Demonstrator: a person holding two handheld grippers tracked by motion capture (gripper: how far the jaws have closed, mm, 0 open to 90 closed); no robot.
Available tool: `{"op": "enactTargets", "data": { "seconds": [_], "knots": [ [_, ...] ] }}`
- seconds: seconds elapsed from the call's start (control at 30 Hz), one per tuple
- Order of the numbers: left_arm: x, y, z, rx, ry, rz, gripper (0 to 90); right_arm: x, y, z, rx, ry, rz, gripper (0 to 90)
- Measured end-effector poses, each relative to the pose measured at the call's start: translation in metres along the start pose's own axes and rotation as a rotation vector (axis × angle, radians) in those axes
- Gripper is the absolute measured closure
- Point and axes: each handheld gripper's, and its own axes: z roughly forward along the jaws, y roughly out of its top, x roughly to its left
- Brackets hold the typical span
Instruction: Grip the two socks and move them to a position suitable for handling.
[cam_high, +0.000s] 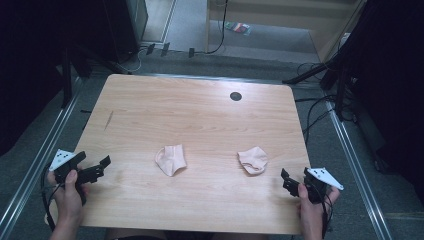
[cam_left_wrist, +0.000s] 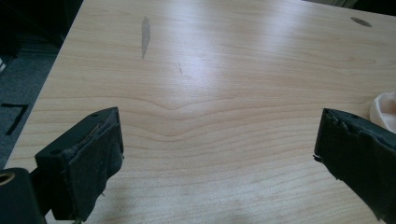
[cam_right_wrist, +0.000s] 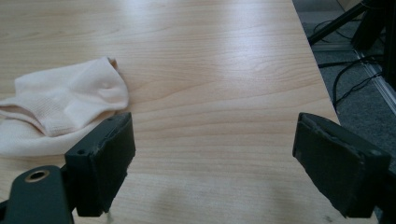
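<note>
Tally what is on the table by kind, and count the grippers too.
Pale pink socks: 2, the left sock and the right sock
Black grippers, both open and holding nothing: 2, the left gripper and the right gripper
Total: 4

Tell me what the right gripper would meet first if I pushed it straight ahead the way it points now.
Probably nothing but bare table. The right gripper stands open, and the pale sock lies off to the left of its line, just past the left jaw. Straight on, the wood looks free as far as the right gripper view shows; depth is uncertain.
</note>
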Motion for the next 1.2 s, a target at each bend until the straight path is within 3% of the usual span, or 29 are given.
{"op": "enactTargets", "data": {
  "seconds": [0.3,0.43,0.67,0.73,0.77,1.03,1.07,1.2],
  "knots": [
    [0.0,0.0,0.001,0.004,-0.004,0.001,1.3,0.011,0.007,-0.004,-0.023,0.016,0.003,13.0],
    [0.0,0.0,0.001,0.007,-0.003,-0.001,1.3,0.023,0.014,-0.009,-0.062,0.056,-0.008,12.9],
    [0.001,0.0,0.0,0.008,-0.003,-0.004,1.3,0.055,0.028,-0.013,-0.082,0.084,-0.04,12.8],
    [0.001,0.0,0.001,0.009,-0.004,-0.007,1.3,0.07,0.031,-0.012,-0.085,0.121,-0.064,12.4],
    [0.001,0.0,0.001,0.009,-0.004,-0.007,1.3,0.07,0.031,-0.012,-0.085,0.121,-0.064,12.4],
    [0.002,0.001,0.001,0.01,-0.009,-0.012,1.3,0.103,0.038,-0.009,-0.064,0.169,-0.103,10.7],
    [0.002,0.001,0.001,0.012,-0.01,-0.013,1.3,0.114,0.039,-0.008,-0.054,0.184,-0.116,10.7],
    [0.002,0.001,0.001,0.014,-0.01,-0.013,1.3,0.127,0.039,-0.004,-0.041,0.201,-0.129,10.7]
  ]
}}
